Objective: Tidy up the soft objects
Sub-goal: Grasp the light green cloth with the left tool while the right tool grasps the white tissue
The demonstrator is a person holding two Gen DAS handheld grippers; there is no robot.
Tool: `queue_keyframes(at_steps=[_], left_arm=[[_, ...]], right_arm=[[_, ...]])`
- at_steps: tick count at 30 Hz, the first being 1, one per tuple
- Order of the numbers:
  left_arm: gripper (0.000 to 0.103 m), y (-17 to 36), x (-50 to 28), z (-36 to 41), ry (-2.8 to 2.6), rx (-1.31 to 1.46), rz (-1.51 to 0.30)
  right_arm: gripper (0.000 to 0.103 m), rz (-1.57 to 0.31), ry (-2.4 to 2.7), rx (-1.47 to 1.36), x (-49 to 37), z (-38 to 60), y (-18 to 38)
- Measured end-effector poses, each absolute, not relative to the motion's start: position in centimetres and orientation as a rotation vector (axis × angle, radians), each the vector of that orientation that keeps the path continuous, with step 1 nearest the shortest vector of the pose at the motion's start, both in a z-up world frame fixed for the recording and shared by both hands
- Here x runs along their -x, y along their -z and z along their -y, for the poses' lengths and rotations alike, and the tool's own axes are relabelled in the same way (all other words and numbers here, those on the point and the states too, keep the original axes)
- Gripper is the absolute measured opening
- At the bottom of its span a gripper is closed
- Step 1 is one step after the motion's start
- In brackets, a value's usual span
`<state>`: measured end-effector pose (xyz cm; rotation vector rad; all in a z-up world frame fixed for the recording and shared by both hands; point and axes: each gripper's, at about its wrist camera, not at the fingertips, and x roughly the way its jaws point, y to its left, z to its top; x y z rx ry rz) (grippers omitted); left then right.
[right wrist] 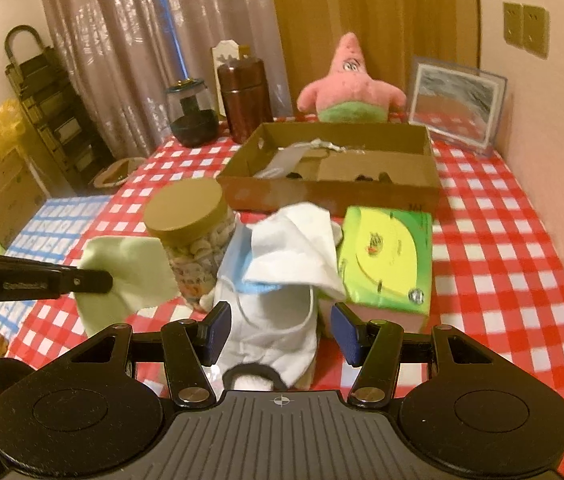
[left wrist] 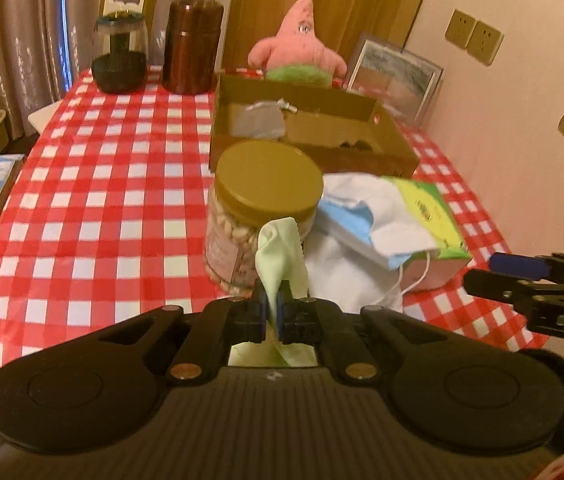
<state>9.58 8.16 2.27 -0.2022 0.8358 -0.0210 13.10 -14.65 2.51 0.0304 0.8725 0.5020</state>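
A: Red-and-white checked tabletop (left wrist: 101,200) against a curtained wall. The left gripper (left wrist: 269,312) is clamped on a pale green soft cloth (left wrist: 282,256), hanging clear of the surface.

B: Target?

A: Probably the shallow brown cardboard box (left wrist: 382,136), straight ahead and beyond. The gold-lidded plastic jar of nuts (left wrist: 265,184) stands directly between, so the cloth would likely have to go over or around it.

B: Right side?

A: The right gripper (right wrist: 279,330) sits half-open and empty, straddling the white cloth and blue face-mask pile (right wrist: 282,260), nearer it than the left. Green tissue pack (right wrist: 390,252) just beside.
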Motion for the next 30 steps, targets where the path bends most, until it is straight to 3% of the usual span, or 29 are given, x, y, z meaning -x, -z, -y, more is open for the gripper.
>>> queue_keyframes(at_steps=[30], left_arm=[[0.004, -4.0, -13.9, -8.3, 0.034, 0.237, -0.760]], right_arm=[[0.055, -0.958, -0.649, 0.189, -27.2, 9.5, 4.9]])
